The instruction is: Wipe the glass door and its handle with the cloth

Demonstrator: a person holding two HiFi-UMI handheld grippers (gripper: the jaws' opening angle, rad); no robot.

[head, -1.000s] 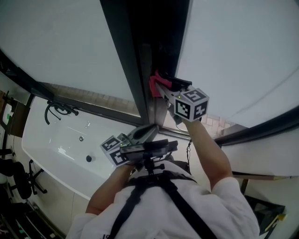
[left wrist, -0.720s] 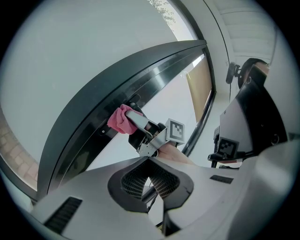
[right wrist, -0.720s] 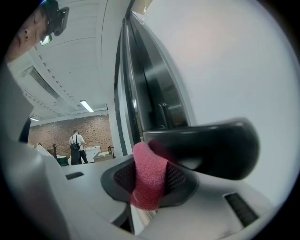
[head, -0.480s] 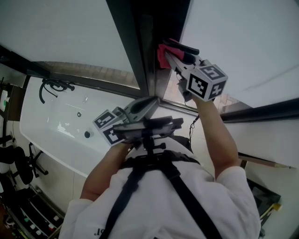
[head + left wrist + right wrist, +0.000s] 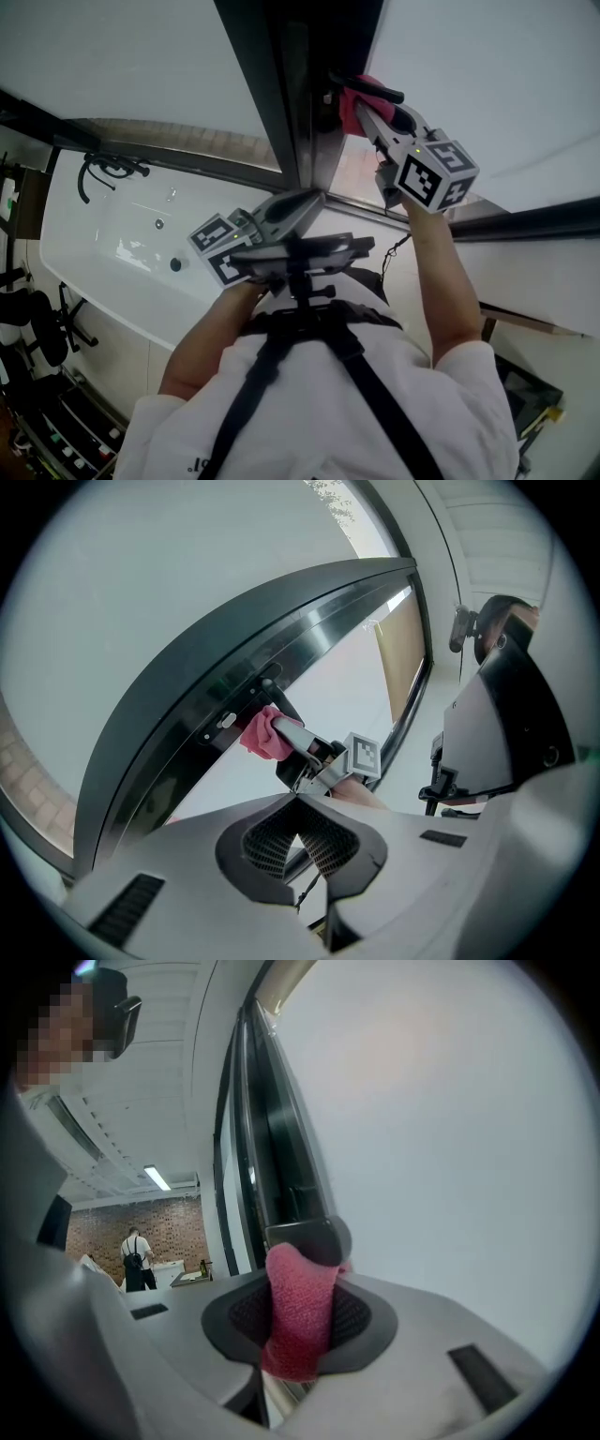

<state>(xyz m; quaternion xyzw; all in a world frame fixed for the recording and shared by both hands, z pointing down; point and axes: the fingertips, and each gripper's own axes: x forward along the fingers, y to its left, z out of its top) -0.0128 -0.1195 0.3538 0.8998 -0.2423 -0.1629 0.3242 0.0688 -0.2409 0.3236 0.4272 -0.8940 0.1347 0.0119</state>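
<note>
The pink cloth (image 5: 350, 112) is clamped in my right gripper (image 5: 362, 99), which is shut on it and presses it against the dark door frame (image 5: 281, 103) beside the frosted glass (image 5: 487, 84). In the right gripper view the cloth (image 5: 298, 1321) stands between the jaws and its top touches a black handle part (image 5: 311, 1239). The left gripper view shows the cloth (image 5: 261, 735) and the right gripper (image 5: 284, 729) on the frame (image 5: 234, 639). My left gripper (image 5: 312, 198) hangs lower, its tips together with nothing in them (image 5: 296, 802), close to the frame's foot.
A white bathtub (image 5: 103, 258) with a black tap (image 5: 108, 171) lies to the left. Glass panels (image 5: 122, 56) fill both sides of the frame. Far off in the right gripper view a person (image 5: 138, 1258) stands before a brick wall.
My right gripper has carried the cloth up and to the right along the door frame. The left gripper has stayed near the frame's lower part.
</note>
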